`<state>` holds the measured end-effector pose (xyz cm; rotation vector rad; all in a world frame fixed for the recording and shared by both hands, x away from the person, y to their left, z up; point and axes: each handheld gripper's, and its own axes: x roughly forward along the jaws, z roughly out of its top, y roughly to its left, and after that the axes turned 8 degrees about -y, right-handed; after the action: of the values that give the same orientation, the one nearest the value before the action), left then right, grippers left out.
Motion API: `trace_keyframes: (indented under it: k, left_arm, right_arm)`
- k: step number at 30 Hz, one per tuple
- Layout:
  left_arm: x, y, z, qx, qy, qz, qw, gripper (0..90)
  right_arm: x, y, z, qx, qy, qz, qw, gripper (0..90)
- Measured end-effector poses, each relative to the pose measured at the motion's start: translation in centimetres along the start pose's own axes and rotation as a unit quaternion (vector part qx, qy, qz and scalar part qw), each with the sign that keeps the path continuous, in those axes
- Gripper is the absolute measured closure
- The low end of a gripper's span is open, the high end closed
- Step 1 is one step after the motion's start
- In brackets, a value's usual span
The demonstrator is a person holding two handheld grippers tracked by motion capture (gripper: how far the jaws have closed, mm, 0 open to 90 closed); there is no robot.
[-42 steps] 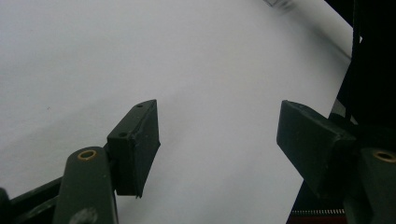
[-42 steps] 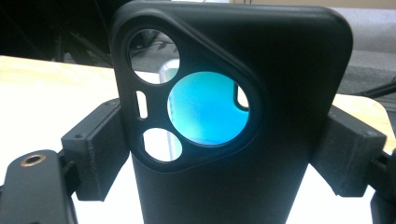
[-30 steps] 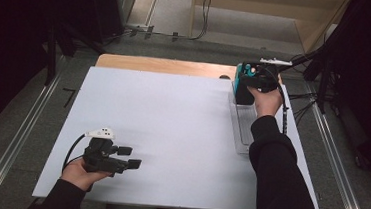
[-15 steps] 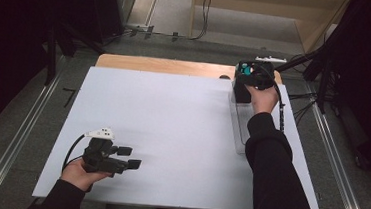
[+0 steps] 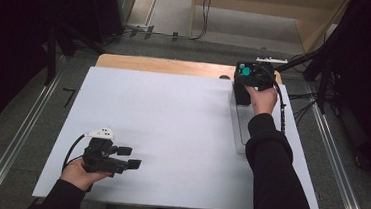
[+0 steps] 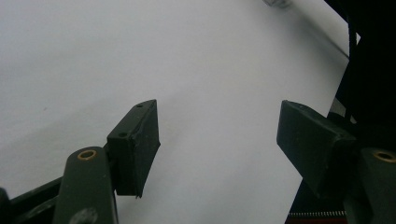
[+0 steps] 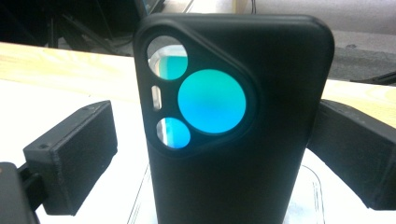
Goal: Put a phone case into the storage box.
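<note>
A black phone case (image 7: pixel 233 140) stands upright with teal showing through its round camera holes. It rests at the far end of a clear tray (image 7: pixel 313 196). My right gripper (image 7: pixel 217 154) is open, a jaw on each side; the left jaw stands apart from the case and the right jaw is at its edge. From above, the case (image 5: pixel 245 71) and the right gripper (image 5: pixel 248 84) are at the table's far right, over the clear tray (image 5: pixel 239 134). My left gripper (image 5: pixel 131 158) is open over the near left of the table, nothing between its jaws (image 6: pixel 217 144).
A white sheet (image 5: pixel 171 128) covers the table, with a strip of bare wood (image 5: pixel 161 65) along its far edge. The right gripper's cable (image 5: pixel 284 112) trails down the table's right side. Grey floor, cables and dark stands surround the table.
At the far right the object by my right gripper showed a broad teal face; it now shows a black back with teal circles. The right hand shifted slightly. The left gripper stayed still.
</note>
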<state>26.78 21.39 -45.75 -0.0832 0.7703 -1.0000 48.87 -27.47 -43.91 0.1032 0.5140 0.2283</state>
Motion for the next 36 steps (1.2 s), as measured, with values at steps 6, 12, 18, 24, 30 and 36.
trace_keyframes:
  k: [6,12,18,24,30,36]
  left_arm:
    - [0.0,0.1,0.0,-0.001,0.001,0.000,1.0000,29.6]
    - [0.1,0.1,0.1,-0.003,0.004,-0.001,1.0000,29.6]
    - [0.1,0.1,0.1,-0.003,0.004,0.001,1.0000,29.6]
    - [0.1,0.2,0.2,-0.008,0.006,0.002,0.9999,29.6]
    - [0.1,0.4,0.2,-0.015,0.009,0.002,0.9998,29.5]
    - [0.1,0.5,0.3,-0.019,0.010,0.002,0.9998,29.5]
  right_arm:
    - [-0.8,0.3,0.4,-0.008,0.002,0.006,1.0000,0.3]
    - [-1.8,0.5,0.8,-0.009,0.014,0.011,0.9998,0.3]
    - [-3.2,0.8,1.5,-0.009,0.011,0.015,0.9998,0.3]
    - [-4.2,1.2,1.8,0.001,0.047,0.035,0.9983,0.4]
    - [-5.3,2.0,2.0,0.001,0.058,0.064,0.9962,0.5]
    - [-6.4,3.1,1.6,-0.003,0.062,0.107,0.9923,6.3]
